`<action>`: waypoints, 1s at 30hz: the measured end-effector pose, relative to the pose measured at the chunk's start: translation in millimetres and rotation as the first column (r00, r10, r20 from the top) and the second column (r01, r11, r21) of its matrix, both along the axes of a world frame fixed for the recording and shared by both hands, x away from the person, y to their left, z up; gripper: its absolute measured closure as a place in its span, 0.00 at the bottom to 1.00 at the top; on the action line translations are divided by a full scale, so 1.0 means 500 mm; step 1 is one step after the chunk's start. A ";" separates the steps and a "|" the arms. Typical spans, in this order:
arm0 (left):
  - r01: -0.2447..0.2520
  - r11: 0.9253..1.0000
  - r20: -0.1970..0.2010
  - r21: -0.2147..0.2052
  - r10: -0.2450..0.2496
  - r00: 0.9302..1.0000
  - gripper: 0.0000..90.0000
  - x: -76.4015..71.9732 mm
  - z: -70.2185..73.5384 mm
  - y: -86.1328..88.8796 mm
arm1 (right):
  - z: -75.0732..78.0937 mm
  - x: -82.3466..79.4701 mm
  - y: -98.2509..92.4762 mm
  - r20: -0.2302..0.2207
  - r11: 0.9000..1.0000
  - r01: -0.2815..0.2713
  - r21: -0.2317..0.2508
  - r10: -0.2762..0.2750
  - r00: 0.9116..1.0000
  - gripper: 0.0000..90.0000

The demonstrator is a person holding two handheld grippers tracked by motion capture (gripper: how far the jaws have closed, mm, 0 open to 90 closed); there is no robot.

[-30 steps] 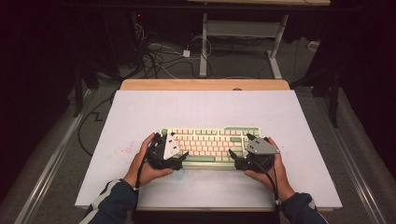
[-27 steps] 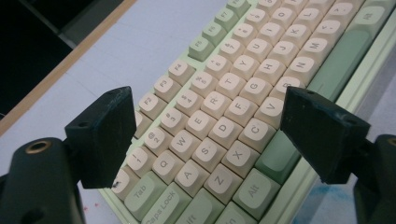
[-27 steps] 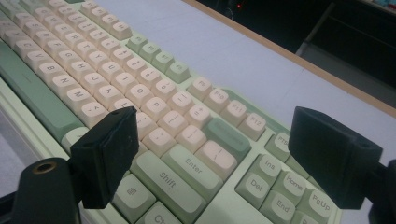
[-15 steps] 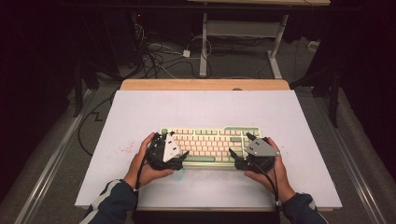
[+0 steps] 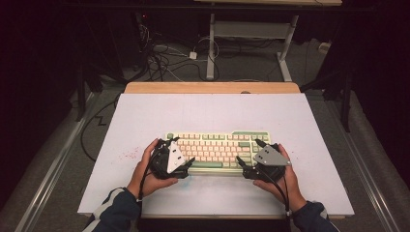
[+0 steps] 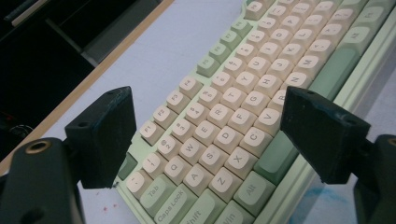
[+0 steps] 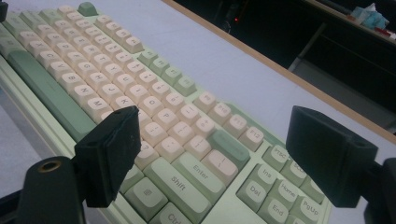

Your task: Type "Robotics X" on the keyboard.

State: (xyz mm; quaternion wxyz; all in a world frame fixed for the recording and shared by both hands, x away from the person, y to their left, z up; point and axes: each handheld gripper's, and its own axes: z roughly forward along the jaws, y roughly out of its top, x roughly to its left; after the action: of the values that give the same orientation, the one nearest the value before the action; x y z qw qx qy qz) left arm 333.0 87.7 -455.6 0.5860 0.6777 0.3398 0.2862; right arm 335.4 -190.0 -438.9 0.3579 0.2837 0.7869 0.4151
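A pale green keyboard [image 5: 217, 147] with cream and green keys lies flat on the white table [image 5: 208, 113], near its front. My left gripper [image 5: 180, 155] hangs over the keyboard's left end, open, its jaws spread wide above the left-hand keys [image 6: 210, 135]. My right gripper [image 5: 247, 158] hovers over the keyboard's right end, also open, with the Enter and Shift keys [image 7: 196, 172] between its jaws. Neither gripper holds anything. A hand wraps each gripper from below.
The white table has a wooden far edge [image 5: 212, 87]. Faint red specks [image 5: 126, 155] mark the surface left of the keyboard. Beyond the table, cables [image 5: 159, 58] and a desk frame [image 5: 251, 34] stand on the dark floor.
Both grippers stay at the keyboard's two ends; the left one has tilted slightly. The keyboard has not moved.
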 end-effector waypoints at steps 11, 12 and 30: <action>0.005 1.000 0.016 0.015 -0.005 1.000 0.19 -0.014 -0.001 0.004 | 0.002 -0.011 -0.002 0.020 1.000 -0.005 -0.009 0.005 1.000 0.21; 0.005 1.000 0.016 0.018 -0.005 1.000 0.19 -0.015 -0.001 0.004 | 0.002 -0.012 -0.002 0.020 1.000 -0.006 -0.008 0.006 1.000 0.21; 0.002 1.000 0.036 0.025 -0.003 0.999 0.19 -0.034 -0.006 0.010 | 0.004 -0.033 -0.007 0.025 0.999 -0.014 -0.029 0.014 1.000 0.22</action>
State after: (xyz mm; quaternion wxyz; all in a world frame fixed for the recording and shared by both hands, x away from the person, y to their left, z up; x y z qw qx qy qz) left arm 315.9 92.9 -458.4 0.5838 0.6801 0.3249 0.3017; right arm 318.7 -193.6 -437.0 0.3690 0.2677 0.7901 0.4099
